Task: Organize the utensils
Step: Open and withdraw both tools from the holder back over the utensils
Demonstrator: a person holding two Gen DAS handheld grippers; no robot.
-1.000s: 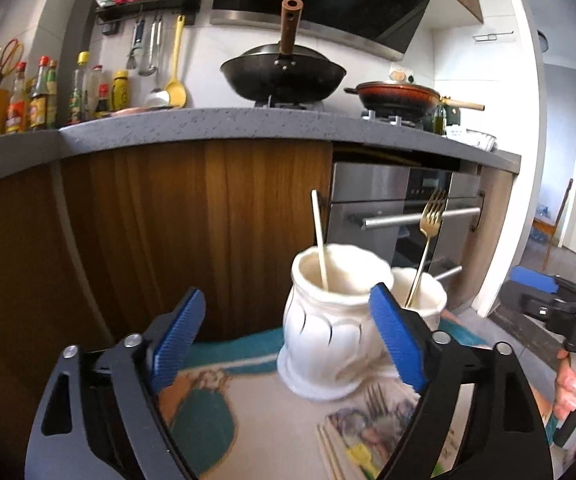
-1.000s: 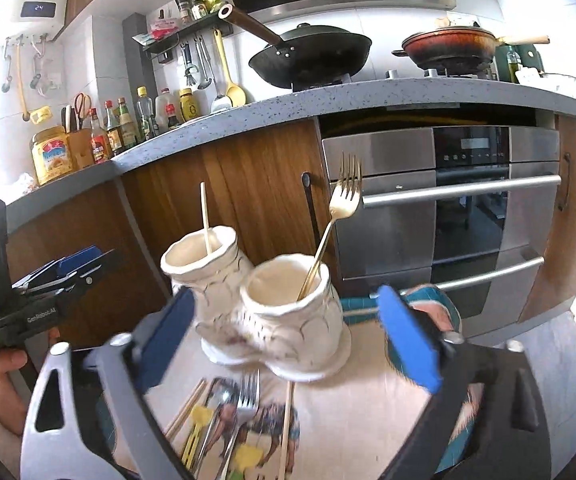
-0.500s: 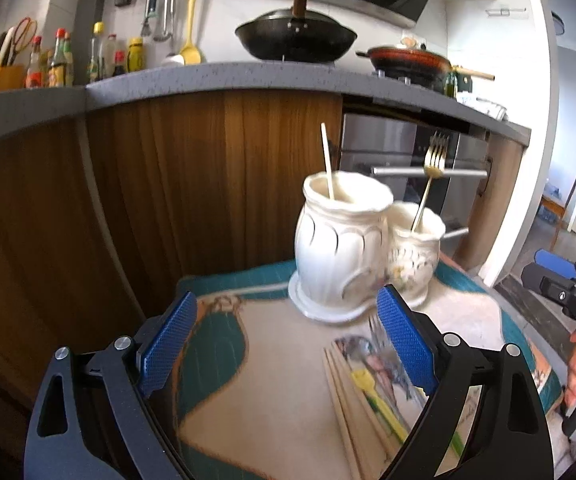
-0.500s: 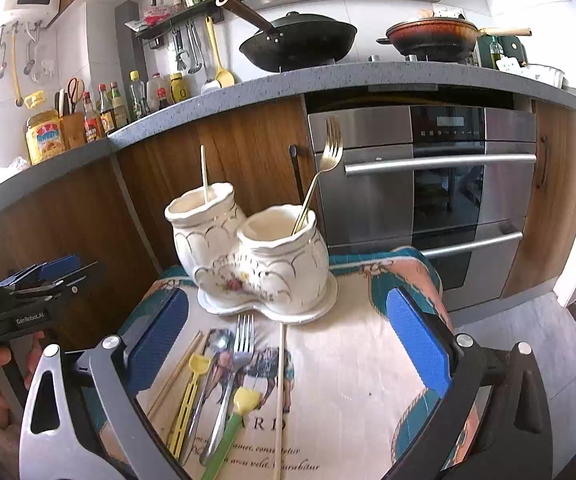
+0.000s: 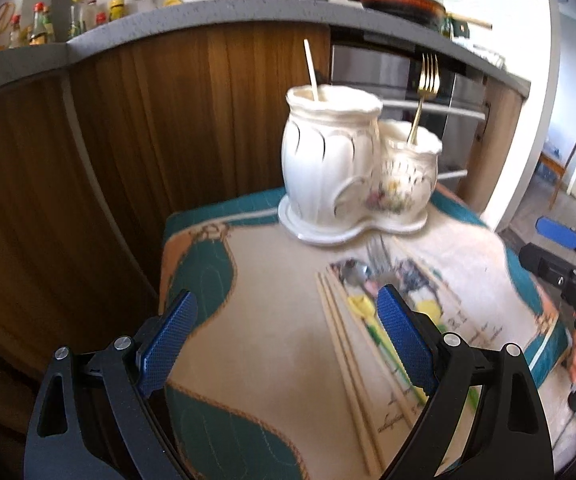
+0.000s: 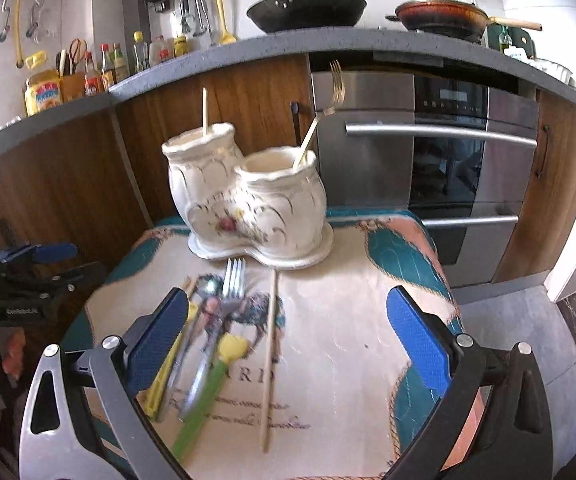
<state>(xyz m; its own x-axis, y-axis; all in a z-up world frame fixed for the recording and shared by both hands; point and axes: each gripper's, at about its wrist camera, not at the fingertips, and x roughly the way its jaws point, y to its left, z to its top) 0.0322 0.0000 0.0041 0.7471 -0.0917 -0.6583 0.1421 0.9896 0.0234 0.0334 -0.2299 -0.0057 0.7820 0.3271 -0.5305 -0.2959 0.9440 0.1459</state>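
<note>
A white double ceramic utensil holder (image 5: 352,176) (image 6: 247,208) stands at the far side of a small cloth-covered table. One chopstick (image 6: 205,112) stands in its taller pot and a gold fork (image 6: 320,120) in the shorter pot. Loose on the cloth lie a silver fork (image 6: 223,300), a spoon (image 6: 207,286), yellow and green handled utensils (image 6: 207,396), a single chopstick (image 6: 269,360) and a pair of chopsticks (image 5: 348,364). My left gripper (image 5: 283,340) is open and empty above the cloth. My right gripper (image 6: 288,332) is open and empty above the loose utensils.
Wooden cabinets and a steel oven (image 6: 440,152) stand behind the table. A grey counter (image 6: 247,46) above holds pans and bottles. The cloth (image 5: 255,320) has teal corners and hangs over the table's edges. The other gripper shows at each view's side.
Both grippers have risen and pulled back from the holder, tilting down, so the loose utensils on the cloth have come into view. Both stay open.
</note>
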